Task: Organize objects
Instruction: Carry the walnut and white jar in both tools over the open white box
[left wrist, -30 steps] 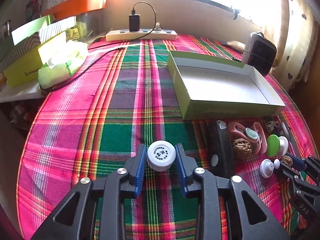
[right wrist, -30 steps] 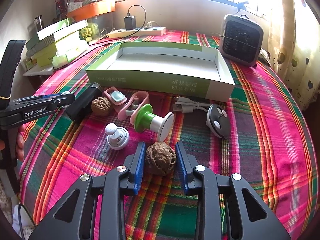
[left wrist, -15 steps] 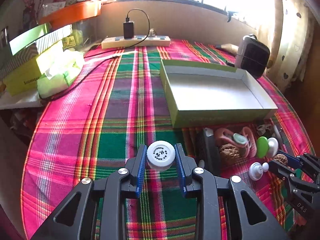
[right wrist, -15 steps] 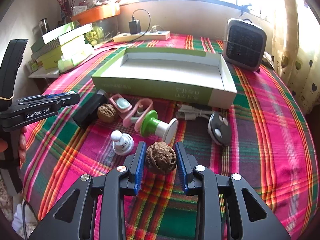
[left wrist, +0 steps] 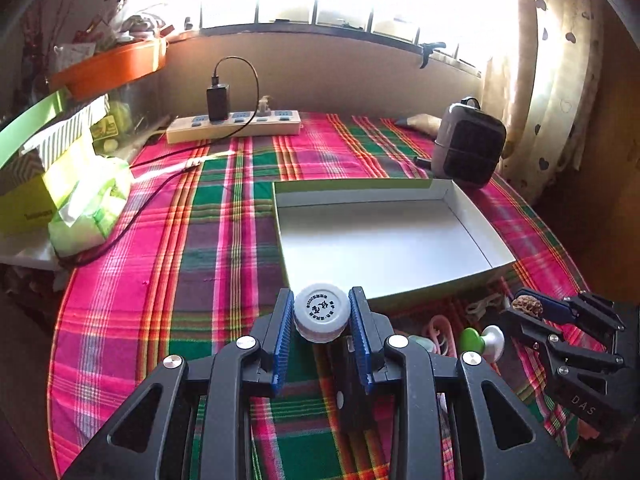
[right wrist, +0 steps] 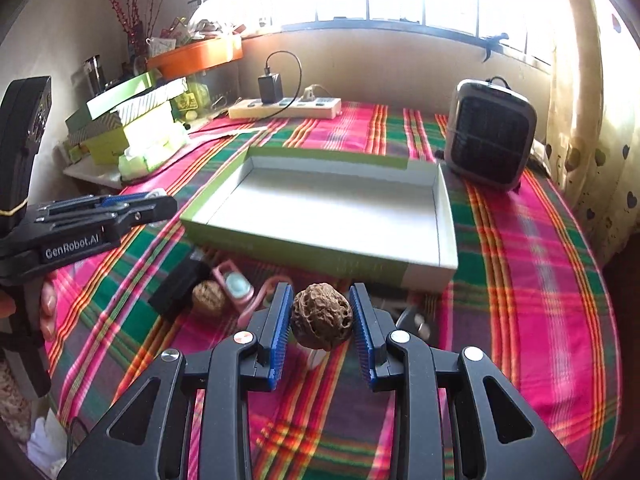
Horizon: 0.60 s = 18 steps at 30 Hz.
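My left gripper [left wrist: 322, 316] is shut on a white bottle cap [left wrist: 322, 312] with black print, held above the plaid cloth just before the near left corner of the shallow green-and-white box [left wrist: 384, 240]. My right gripper [right wrist: 322, 318] is shut on a brown walnut [right wrist: 322, 322], lifted over the cloth in front of the same box [right wrist: 336, 216]. Each gripper shows in the other's view: the right gripper [left wrist: 532, 312] with its walnut at the right, the left gripper [right wrist: 132, 206] at the left edge.
On the cloth before the box lie a second walnut [right wrist: 209, 298], a black block [right wrist: 180, 284], a pink clip [right wrist: 236, 286] and a green-and-white stopper [left wrist: 480, 340]. A small heater [right wrist: 490, 132], a power strip [right wrist: 286, 108] and stacked boxes [right wrist: 128, 128] stand around the back.
Both grippers have risen from the cloth with the cap and the walnut held, and moved toward the box, which now sits closer in both views.
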Each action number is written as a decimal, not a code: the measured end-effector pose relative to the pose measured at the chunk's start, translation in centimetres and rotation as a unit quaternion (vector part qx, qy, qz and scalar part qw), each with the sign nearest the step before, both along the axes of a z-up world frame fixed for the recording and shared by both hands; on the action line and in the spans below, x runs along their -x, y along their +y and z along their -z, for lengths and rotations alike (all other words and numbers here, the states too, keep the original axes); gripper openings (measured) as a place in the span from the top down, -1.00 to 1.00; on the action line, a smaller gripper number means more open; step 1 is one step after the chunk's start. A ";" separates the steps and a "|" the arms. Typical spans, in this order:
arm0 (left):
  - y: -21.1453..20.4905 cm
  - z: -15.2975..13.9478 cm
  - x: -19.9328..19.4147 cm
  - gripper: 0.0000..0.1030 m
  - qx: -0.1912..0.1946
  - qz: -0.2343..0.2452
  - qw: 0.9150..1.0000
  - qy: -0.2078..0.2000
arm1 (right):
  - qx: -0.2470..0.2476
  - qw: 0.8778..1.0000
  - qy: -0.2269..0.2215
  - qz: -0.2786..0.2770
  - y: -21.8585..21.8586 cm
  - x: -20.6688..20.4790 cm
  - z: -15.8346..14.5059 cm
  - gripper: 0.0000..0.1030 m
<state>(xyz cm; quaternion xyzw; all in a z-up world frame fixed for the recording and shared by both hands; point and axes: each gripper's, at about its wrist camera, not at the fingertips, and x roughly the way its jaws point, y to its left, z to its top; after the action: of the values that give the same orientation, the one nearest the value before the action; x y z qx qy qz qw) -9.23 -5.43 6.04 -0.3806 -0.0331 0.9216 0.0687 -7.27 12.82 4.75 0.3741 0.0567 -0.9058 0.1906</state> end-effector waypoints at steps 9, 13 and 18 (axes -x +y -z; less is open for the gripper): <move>1.2 -0.4 3.5 0.50 -0.008 0.016 1.000 0.001 | -0.003 1.000 -0.012 -0.002 0.0 5.5 -0.7 0.39; 1.4 0.1 5.4 0.50 -0.008 0.017 1.000 -0.011 | -0.007 1.000 -0.018 -0.003 -0.5 7.5 -0.4 0.40; 1.7 0.6 7.8 0.50 -0.003 0.023 1.000 -0.022 | -0.017 0.999 -0.031 -0.002 -1.0 10.2 0.3 0.40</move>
<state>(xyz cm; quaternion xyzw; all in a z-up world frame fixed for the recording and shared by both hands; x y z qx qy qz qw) -17.05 -3.76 5.43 -0.4008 -0.0284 0.9113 0.0898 -17.44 11.82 4.42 0.4049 0.0666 -0.8925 0.1875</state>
